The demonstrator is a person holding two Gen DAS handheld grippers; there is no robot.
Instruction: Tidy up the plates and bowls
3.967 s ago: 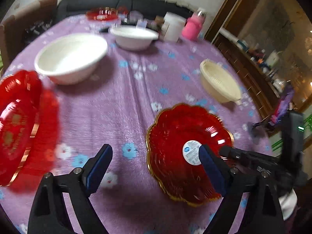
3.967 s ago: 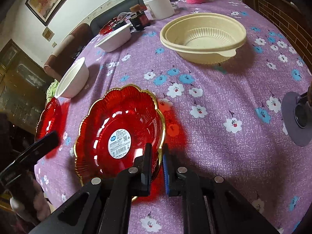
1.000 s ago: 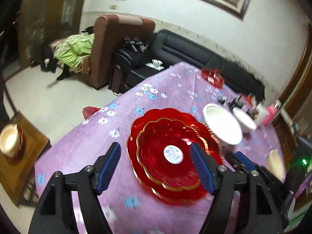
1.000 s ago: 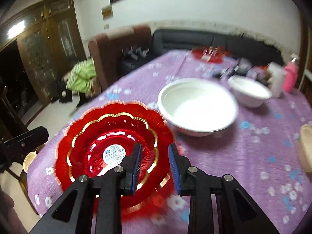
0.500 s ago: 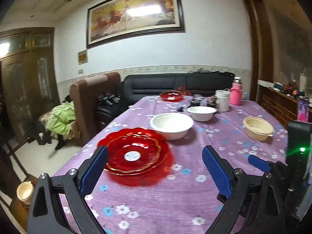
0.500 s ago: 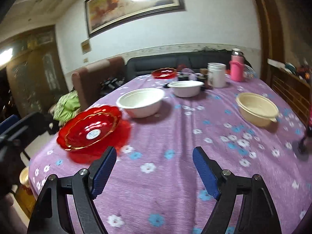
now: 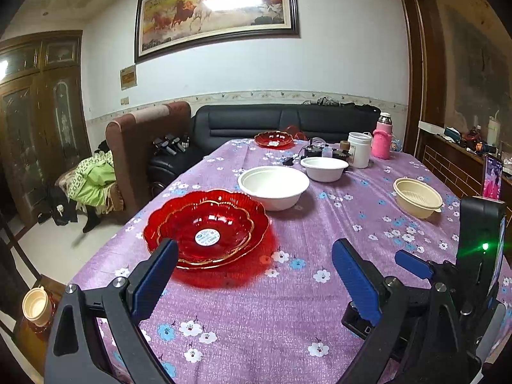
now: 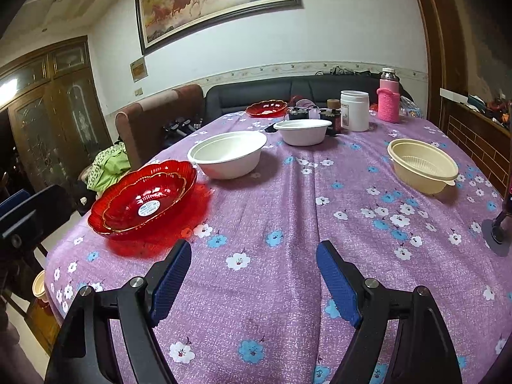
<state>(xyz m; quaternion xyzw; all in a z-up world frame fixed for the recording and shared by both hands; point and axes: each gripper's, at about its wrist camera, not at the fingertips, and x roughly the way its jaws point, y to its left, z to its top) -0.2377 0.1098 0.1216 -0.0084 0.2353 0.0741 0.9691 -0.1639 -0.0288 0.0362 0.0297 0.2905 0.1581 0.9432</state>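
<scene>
Two red scalloped plates sit stacked point(image 7: 206, 228) point(image 8: 144, 196) near the table's left edge. Behind them stand a large white bowl point(image 7: 273, 185) point(image 8: 228, 153) and a smaller white bowl point(image 7: 324, 168) point(image 8: 304, 131). A cream bowl point(image 7: 417, 196) point(image 8: 422, 164) is at the right. A third red plate point(image 7: 274, 139) point(image 8: 265, 108) lies at the far end. My left gripper point(image 7: 252, 272) is open and empty, just short of the stack. My right gripper point(image 8: 252, 275) is open and empty above bare cloth; it also shows in the left wrist view point(image 7: 412, 264).
A white jar point(image 8: 353, 110), a pink flask point(image 8: 388, 100) and small dark items stand at the table's far end. A phone stand base point(image 8: 497, 232) sits at the right edge. A brown armchair point(image 7: 144, 147) and a black sofa point(image 7: 281, 121) lie beyond the table.
The right gripper carried a red plate leftwards, set it on the other red plate and opened. Both grippers then pulled back and up from the stack; now they hardly move.
</scene>
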